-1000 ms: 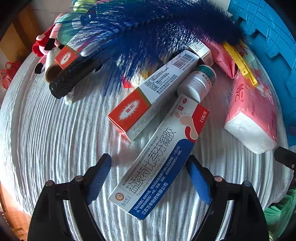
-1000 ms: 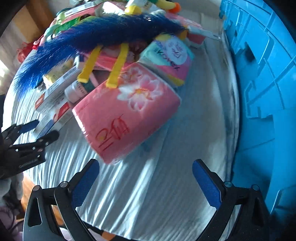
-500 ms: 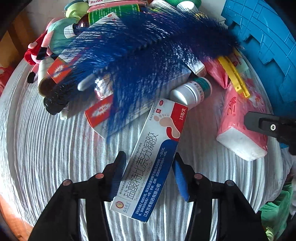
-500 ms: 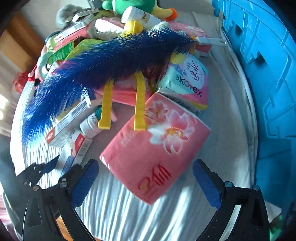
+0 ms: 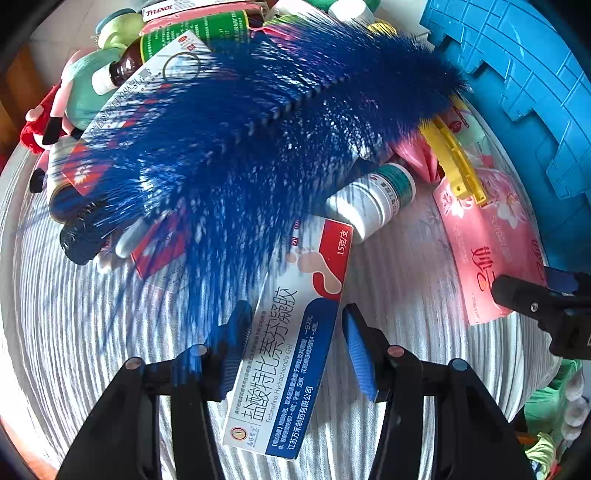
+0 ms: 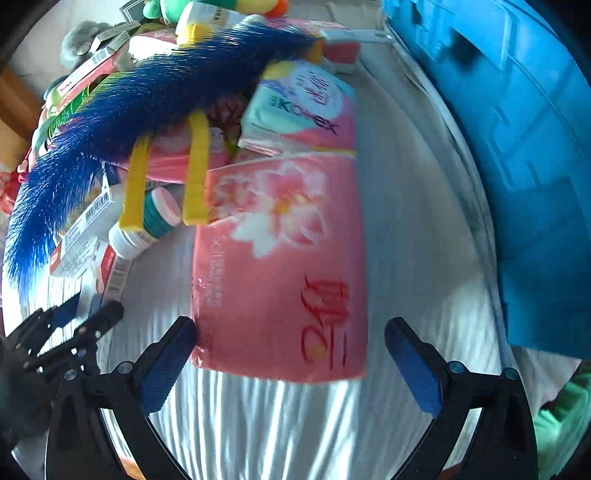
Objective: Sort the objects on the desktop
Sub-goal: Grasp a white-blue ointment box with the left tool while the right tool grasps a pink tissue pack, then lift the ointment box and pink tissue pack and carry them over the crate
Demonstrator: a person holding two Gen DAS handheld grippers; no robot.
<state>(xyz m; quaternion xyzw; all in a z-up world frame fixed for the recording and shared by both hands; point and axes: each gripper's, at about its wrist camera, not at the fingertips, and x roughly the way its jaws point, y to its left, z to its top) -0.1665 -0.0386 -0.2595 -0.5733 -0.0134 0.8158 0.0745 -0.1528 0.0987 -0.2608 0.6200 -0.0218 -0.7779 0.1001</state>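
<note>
- Left gripper pointed steeply down at the white ribbed cloth, blue pads clamped on both long sides of the terbinafine gel box, lower half of that box between the black fingers.
- Box angled up and to the right from the pads, red top corner just beside the white pill bottle with the green label band.
- Blue feather duster spread above the gel box, bristles draped over its upper left edge and over the left pad.
- Right gripper also aimed steeply down, jaws wide apart, straddling the near end of the pink tissue pack; left pad right at the pack's corner, contact impossible to judge through the blur; right pad clear of it.
- Only in the left wrist view, relative to the gel box: Tylenol carton and green medicine box far above, brown glass bottle up left, red and white cartons under the duster bristles, right gripper's black fingertip on the pink pack's edge to the right.
- Only in the right wrist view, relative to the pink tissue pack: Kotex pad pack just above and touching it, yellow plastic clip up left over the pill bottle, green plush toy far above, left gripper at lower left with the gel box barely visible in it.
- Blue plastic crate well to the right of the pink pack, seen in both views.
</note>
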